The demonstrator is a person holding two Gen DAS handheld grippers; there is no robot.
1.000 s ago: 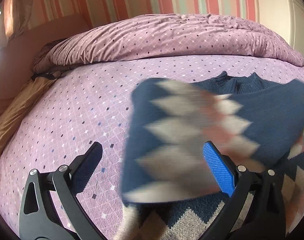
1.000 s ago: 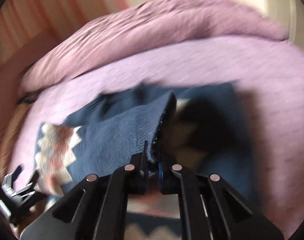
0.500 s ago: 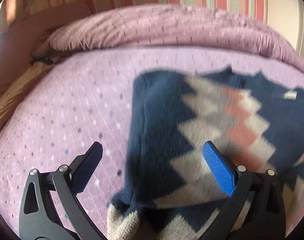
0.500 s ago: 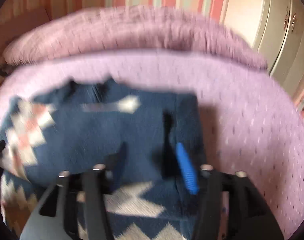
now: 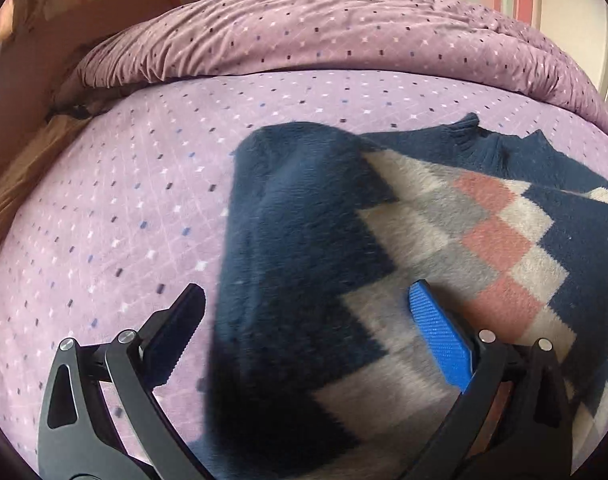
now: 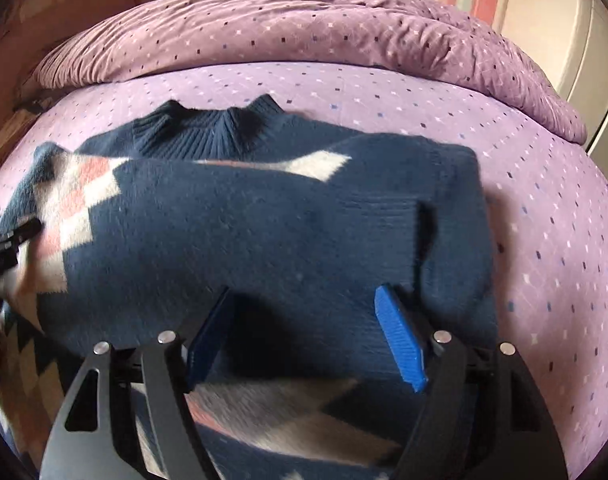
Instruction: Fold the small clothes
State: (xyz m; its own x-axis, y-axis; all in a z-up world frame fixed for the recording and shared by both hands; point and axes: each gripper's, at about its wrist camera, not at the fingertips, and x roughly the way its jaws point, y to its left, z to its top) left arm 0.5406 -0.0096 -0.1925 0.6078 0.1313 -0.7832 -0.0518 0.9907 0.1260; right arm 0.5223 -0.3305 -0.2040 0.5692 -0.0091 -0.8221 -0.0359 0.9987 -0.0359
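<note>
The sweater [image 6: 264, 232] lay mid-bed [image 6: 543, 208], collar toward the duvet [image 6: 304, 32]; both sleeves were folded in. The right gripper [image 6: 304, 340] had just been opening, nothing gripped; the left gripper [image 5: 304, 344] stood apart (likewise empty). Next, seize the hem evenly.

Soft daylight fills both views, brightest on the wall [image 6: 543, 20] at upper right. The fingers [image 6: 399, 340] cast a dark shadow on the sweater [image 6: 264, 220], whose near part is blurred. Fisheye bending curves the bed [image 5: 124, 220], with black corners.
</note>
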